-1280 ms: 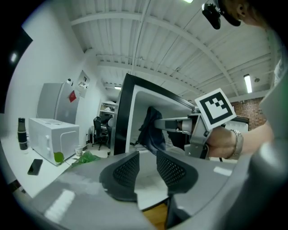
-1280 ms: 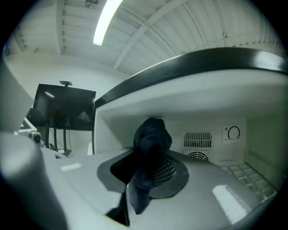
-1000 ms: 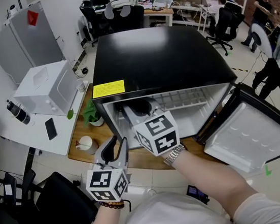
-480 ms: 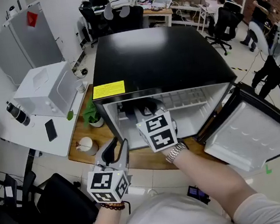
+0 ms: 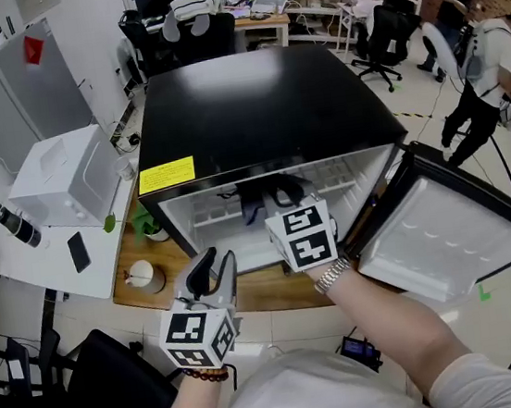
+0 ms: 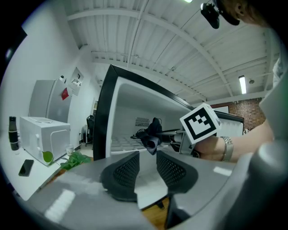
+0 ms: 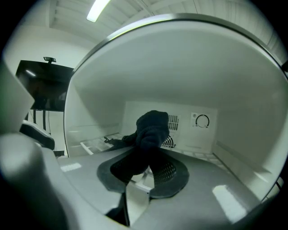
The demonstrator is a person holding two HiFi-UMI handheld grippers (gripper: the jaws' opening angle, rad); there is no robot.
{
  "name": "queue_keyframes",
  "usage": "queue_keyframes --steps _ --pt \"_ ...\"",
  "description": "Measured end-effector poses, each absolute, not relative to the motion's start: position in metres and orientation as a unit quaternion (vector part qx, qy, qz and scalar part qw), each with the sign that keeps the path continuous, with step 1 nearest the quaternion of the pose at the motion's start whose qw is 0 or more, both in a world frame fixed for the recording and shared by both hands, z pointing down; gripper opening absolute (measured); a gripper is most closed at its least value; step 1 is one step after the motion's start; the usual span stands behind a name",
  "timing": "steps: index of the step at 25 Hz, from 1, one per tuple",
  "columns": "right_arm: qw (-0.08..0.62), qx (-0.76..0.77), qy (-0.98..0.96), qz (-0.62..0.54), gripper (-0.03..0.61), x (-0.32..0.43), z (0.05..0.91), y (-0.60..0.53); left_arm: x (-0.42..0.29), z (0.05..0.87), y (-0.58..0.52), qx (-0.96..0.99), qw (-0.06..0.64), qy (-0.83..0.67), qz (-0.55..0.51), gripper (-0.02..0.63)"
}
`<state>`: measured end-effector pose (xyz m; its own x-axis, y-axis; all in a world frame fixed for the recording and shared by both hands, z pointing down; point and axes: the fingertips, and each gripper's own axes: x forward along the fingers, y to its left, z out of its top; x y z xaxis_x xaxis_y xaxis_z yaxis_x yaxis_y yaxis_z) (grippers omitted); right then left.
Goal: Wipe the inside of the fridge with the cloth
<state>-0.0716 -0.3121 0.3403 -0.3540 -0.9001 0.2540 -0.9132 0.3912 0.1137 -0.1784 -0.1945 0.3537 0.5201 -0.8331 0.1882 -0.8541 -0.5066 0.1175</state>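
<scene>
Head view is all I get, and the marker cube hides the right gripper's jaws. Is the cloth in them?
Observer: Yes. The right gripper view shows the right gripper shut on the dark cloth, which bunches up above its jaws.
Operator: What's behind it in there?
Observer: The back wall of the fridge, with a control dial at its upper right and a vent next to the cloth.
Operator: Left gripper empty?
Observer: The left gripper view shows the left gripper with its jaws apart and nothing between them. It is outside the fridge, pointing at the opening.
</scene>
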Motion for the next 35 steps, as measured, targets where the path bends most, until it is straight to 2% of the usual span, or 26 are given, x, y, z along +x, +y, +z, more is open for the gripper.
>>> queue_keyframes --steps 18,35 --pt "0.140 0.630 -0.763 0.039 0.075 0.033 0.340 -0.309 -0.125 0.349 -0.199 0.891 0.092 -0.441 0.056 0.126" --pt "0.134 0.677 -0.722 0.054 0.075 0.073 0.335 -0.297 -0.101 0.340 -0.196 0.904 0.080 -0.417 0.055 0.125"
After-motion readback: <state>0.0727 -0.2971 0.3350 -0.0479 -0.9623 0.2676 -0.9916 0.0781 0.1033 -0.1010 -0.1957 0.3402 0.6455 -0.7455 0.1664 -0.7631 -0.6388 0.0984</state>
